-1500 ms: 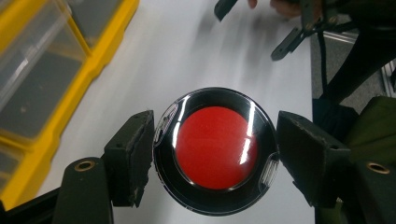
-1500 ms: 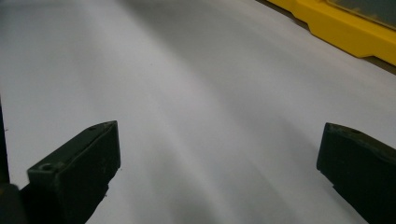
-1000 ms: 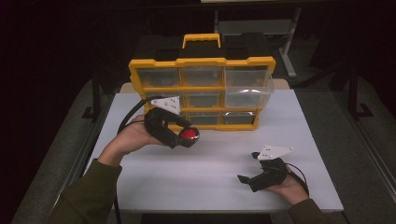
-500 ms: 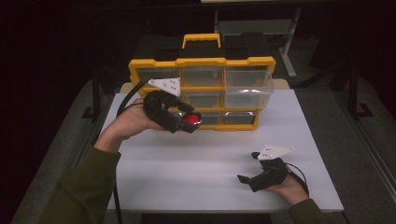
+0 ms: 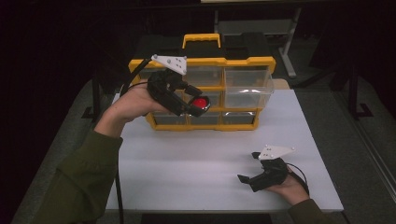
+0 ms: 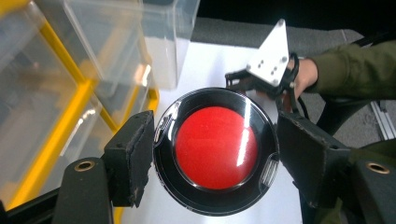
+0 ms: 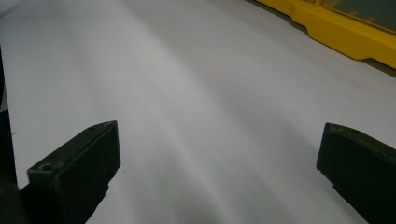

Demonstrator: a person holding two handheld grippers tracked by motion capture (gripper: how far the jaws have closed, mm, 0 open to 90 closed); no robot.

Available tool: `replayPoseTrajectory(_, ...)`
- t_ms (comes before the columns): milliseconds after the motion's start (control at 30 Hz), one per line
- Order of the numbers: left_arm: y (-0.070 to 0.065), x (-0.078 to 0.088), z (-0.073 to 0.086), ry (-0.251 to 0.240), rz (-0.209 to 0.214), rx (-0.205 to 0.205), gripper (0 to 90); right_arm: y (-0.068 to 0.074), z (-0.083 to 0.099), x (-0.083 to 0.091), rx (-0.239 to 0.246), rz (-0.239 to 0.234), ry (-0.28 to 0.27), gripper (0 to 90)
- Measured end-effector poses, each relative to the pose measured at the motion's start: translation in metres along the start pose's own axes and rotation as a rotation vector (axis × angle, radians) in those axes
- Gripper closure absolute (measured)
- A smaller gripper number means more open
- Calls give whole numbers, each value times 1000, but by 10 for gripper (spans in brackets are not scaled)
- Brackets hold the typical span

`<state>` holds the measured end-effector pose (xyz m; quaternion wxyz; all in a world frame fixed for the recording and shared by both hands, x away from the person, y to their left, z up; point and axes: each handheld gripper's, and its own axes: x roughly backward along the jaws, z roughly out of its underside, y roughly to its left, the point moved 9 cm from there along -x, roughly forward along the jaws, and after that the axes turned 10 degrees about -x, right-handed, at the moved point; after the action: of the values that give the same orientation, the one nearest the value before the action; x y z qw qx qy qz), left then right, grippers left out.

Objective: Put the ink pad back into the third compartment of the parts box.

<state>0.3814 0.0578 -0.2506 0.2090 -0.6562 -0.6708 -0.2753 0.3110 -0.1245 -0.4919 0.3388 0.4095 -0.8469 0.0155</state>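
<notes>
A round black disc with a red centre (image 6: 215,150) sits between the jaws of my left gripper (image 5: 196,103), which is shut on it. In the high view the red disc (image 5: 201,102) is held in the air in front of the middle drawers of a yellow organiser with clear drawers (image 5: 243,61). The top right drawer (image 5: 247,88) is pulled out toward me. My right gripper (image 5: 249,169) rests low on the white table (image 5: 187,168) near the front right, open, with nothing between its jaws (image 7: 215,172).
The yellow organiser's base (image 7: 345,32) lies ahead of the right gripper. A dark floor surrounds the table, with a table leg frame (image 5: 289,51) behind the organiser. The left gripper's cable (image 5: 135,74) trails off to the left.
My left gripper has risen with the red disc and moved right, up along the organiser's front. The right gripper has stayed put.
</notes>
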Motion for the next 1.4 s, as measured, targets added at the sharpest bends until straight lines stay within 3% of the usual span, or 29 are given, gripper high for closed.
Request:
replayPoseTrajectory(367, 11, -1, -26, 6, 17, -7, 298, 1, 0, -1, 0, -1, 2, 0)
replayPoseTrajectory(733, 28, 3, -50, 11, 2, -6, 298, 1, 0, -1, 0, -3, 4, 0)
replayPoseTrajectory(967, 46, 1, -71, 27, -19, -4, 297, 0, 0, 0, -3, -5, 2, 0)
replayPoseTrajectory(1133, 52, -4, -79, 15, -12, 2, 298, 0, 0, 0, -1, -7, -3, 0)
replayPoseTrajectory(1400, 61, -27, -86, 25, 0, 4, 297, 0, -1, 2, -6, -8, -9, 0)
